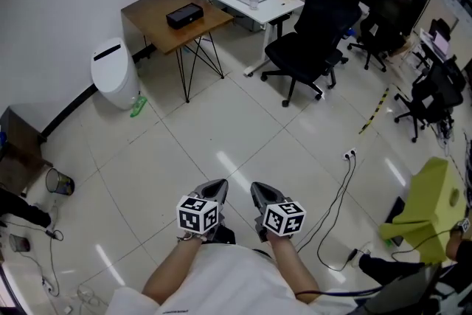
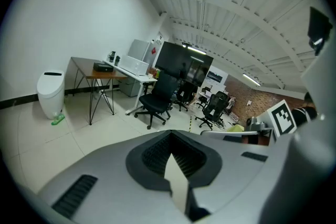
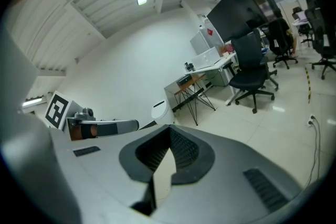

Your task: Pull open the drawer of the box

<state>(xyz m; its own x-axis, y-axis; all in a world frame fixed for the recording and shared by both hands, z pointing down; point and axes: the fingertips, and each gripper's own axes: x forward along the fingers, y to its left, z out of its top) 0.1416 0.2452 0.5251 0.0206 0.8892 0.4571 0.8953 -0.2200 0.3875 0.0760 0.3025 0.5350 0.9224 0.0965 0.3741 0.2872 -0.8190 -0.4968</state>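
On far table [image 1: 147, 12]: black box [image 1: 184, 14], long axis slanting up-right, drawer side unclear; left gripper [image 1: 217, 186], right gripper [image 1: 259, 189] clenched, empty.

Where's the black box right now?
In the head view it is at upper left: the black box sits on the brown wooden table by the wall, just left of the white desk.

head cam: on the person's head, facing steeply down at the floor, with the left gripper [image 1: 214, 190] and right gripper [image 1: 263, 195] close at the bottom edge
left gripper cam: right behind its own jaws, low, facing across the room
right gripper cam: same deal, tipped more toward the ceiling
shared: all three catch the wooden table [image 1: 147, 17] and black office chair [image 1: 313, 37], far off
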